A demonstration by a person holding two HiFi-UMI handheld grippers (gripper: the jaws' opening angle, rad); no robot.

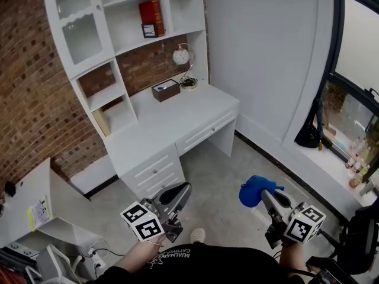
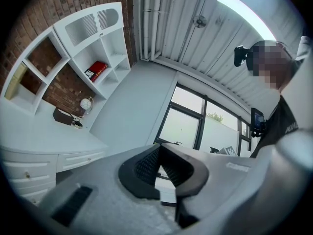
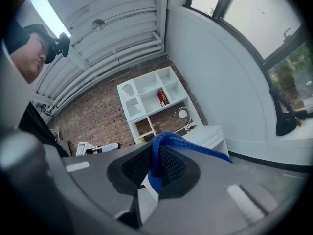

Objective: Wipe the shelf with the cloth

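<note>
A white shelf unit [image 1: 127, 34] stands on a white desk [image 1: 172, 123] against the brick wall, far ahead of both grippers. My right gripper [image 1: 267, 196] is shut on a blue cloth [image 1: 256, 190], bunched at its tip over the grey floor. In the right gripper view the blue cloth [image 3: 164, 146] is pinched between the jaws, with the shelf unit [image 3: 154, 99] small beyond. My left gripper [image 1: 180, 192] is shut with nothing in it; its jaws meet at the tip in the left gripper view [image 2: 157, 169].
On the shelf stand red books [image 1: 151, 16]; a dark box [image 1: 166, 90] and a round lamp [image 1: 181, 56] sit on the desk. A low white cabinet [image 1: 41, 209] is at the left. A window sill [image 1: 337, 158] with bottles runs along the right.
</note>
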